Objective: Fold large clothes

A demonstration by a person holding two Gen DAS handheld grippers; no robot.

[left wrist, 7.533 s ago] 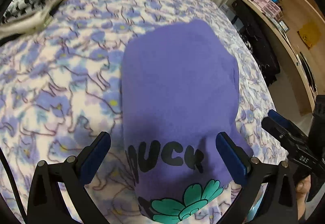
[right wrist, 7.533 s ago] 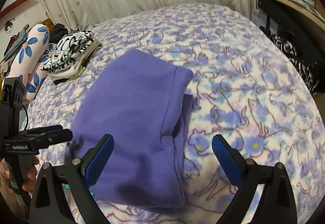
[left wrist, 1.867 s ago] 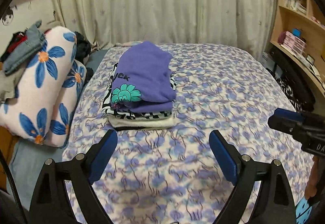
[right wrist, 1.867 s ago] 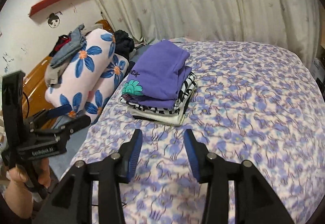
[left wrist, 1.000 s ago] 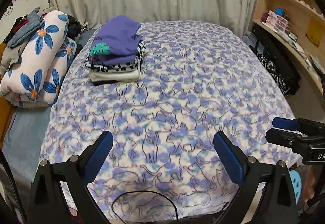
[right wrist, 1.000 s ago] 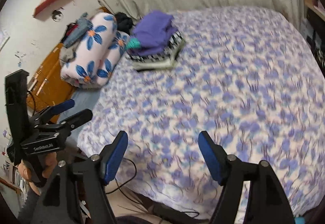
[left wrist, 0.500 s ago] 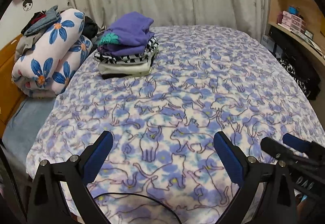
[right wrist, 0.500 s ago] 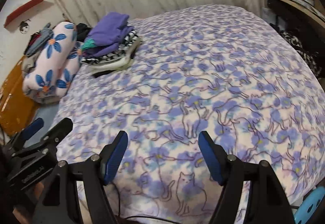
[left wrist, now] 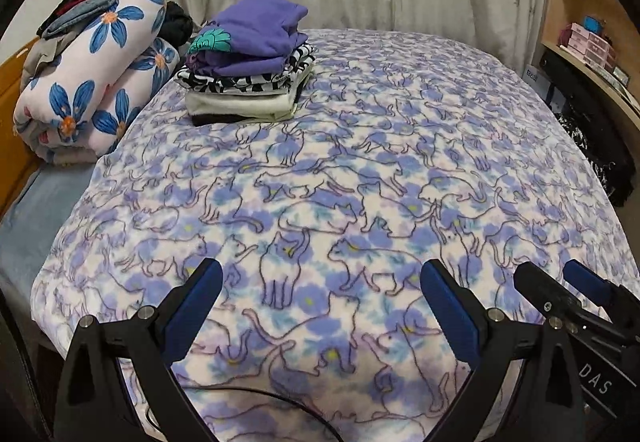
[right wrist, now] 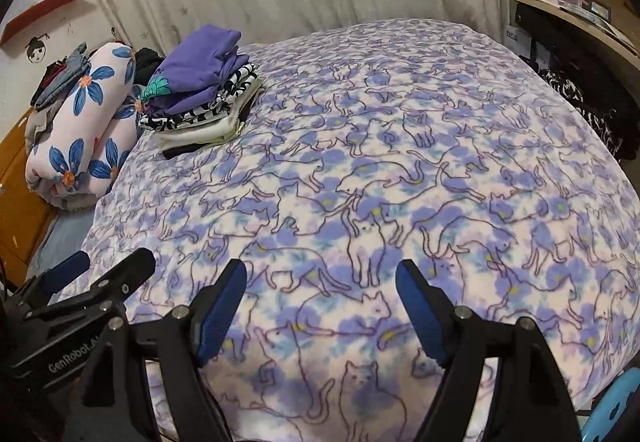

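Clothes stack (left wrist: 248,77) on blanket (left wrist: 360,181) far-left corner, rolled quilt (left wrist: 92,81) left of stack

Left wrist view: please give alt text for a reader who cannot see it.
A stack of folded clothes, a purple printed top uppermost, sits at the far left of a cat-patterned purple blanket. Left gripper hangs open and empty over the near edge; right gripper shows at right.

"GenRobot.AI" on left gripper (right wrist: 98,274); "DAS" on right gripper (left wrist: 560,288).

Both tongs are black plastic frames with blue pads and silver screws: the left tongs (left wrist: 320,306) are stamped "GenRobot.AI", the right tongs (right wrist: 320,306) "DAS".
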